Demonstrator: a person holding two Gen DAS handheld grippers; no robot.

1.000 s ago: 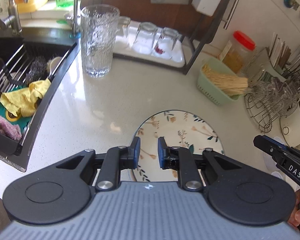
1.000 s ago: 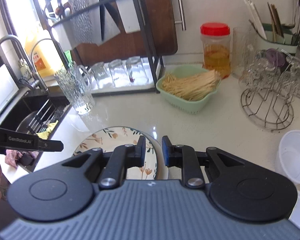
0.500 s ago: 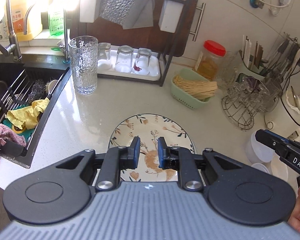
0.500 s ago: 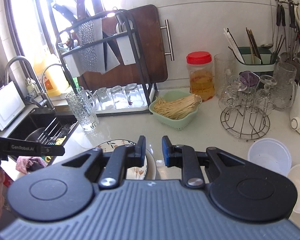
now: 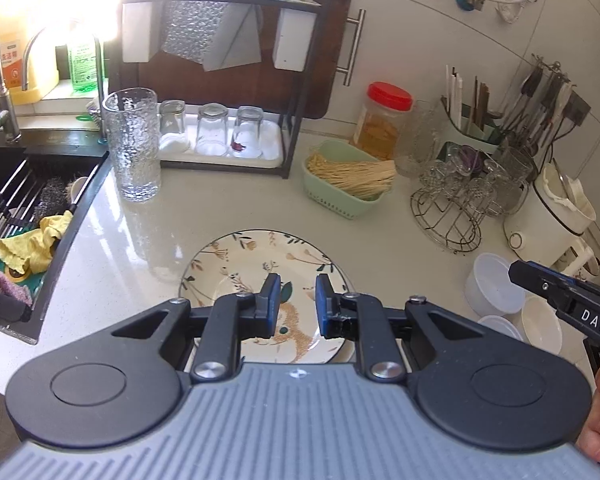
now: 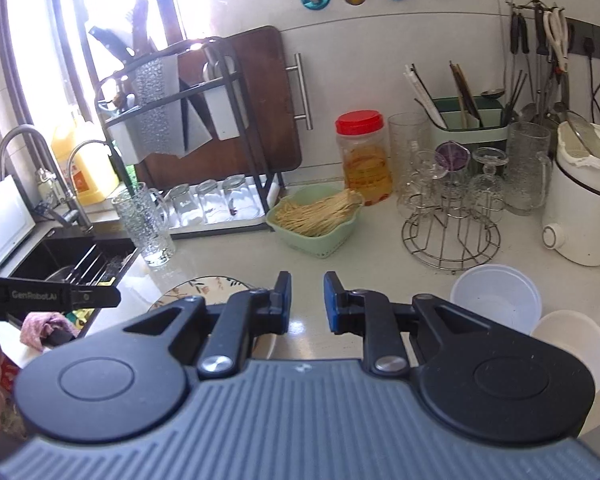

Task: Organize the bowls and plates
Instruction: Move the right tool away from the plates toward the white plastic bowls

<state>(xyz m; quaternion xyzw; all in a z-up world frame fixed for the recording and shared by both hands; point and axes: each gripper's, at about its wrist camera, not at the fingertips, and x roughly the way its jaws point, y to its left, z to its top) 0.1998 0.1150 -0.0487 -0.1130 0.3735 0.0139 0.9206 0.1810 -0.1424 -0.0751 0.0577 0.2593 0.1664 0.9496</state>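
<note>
A floral plate [image 5: 260, 264] lies flat on the pale counter, and its edge also shows in the right wrist view [image 6: 196, 286]. My left gripper [image 5: 297, 292] hovers over the plate's near half, shut down to a narrow gap with nothing between the pads. A translucent white bowl [image 6: 496, 294] and a cream bowl [image 6: 572, 340] stand right of the plate, seen again in the left wrist view as the translucent bowl [image 5: 494, 284] and cream bowl [image 5: 542, 328]. My right gripper [image 6: 307, 292] hangs above bare counter between plate and bowls, equally narrow and empty.
A tall textured glass [image 5: 132, 144] stands by the sink [image 5: 20, 200], which holds cloths. Behind are a black rack with upturned glasses [image 5: 220, 136], a green basket of sticks [image 5: 348, 184], a red-lidded jar [image 5: 384, 120], a wire glass stand [image 5: 448, 216] and a white cooker [image 5: 548, 216].
Both grippers have drawn back and risen from the plate, so it looks smaller and farther off. The bowls on the right have come into the left wrist view. Neither gripper's opening has changed.
</note>
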